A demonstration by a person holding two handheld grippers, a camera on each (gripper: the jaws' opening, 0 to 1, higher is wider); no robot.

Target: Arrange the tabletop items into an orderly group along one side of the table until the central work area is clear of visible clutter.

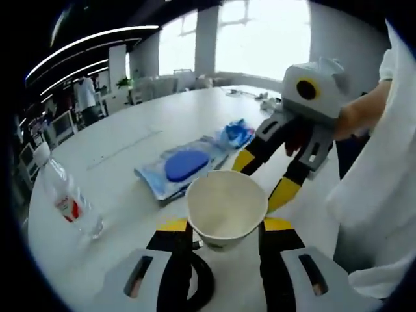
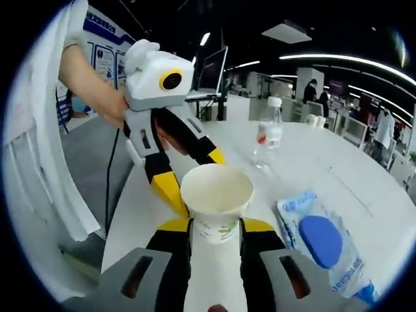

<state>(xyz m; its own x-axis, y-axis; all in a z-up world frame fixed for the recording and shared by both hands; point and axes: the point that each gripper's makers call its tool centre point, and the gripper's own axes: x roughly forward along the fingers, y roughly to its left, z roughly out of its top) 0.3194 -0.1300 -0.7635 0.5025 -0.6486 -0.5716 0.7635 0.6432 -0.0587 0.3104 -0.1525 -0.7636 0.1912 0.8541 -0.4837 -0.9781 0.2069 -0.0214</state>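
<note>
A white paper cup [image 1: 227, 207] [image 2: 216, 193] stands open side up between the yellow tips of both grippers. My left gripper [image 1: 226, 225] is shut on its lower body. It also enters the right gripper view, where one of its fingers [image 2: 168, 187] lies against the cup's far left side. My right gripper [image 2: 217, 225] is shut on the cup's printed base. In the left gripper view its fingers [image 1: 284, 193] reach the cup's far right rim. A clear water bottle [image 1: 65, 195] [image 2: 268, 133] and a blue plastic packet [image 1: 188, 166] [image 2: 321, 240] rest on the white table [image 1: 130, 130] [image 2: 338, 169].
A person's arm and white sleeve [image 1: 380, 188] [image 2: 45, 130] hold the grippers close by. The table edge [image 2: 123, 214] drops to grey floor on one side. Small items [image 1: 266, 101] lie at the far end. A dark screen [image 2: 214, 68] stands beyond the table. People stand among desks behind.
</note>
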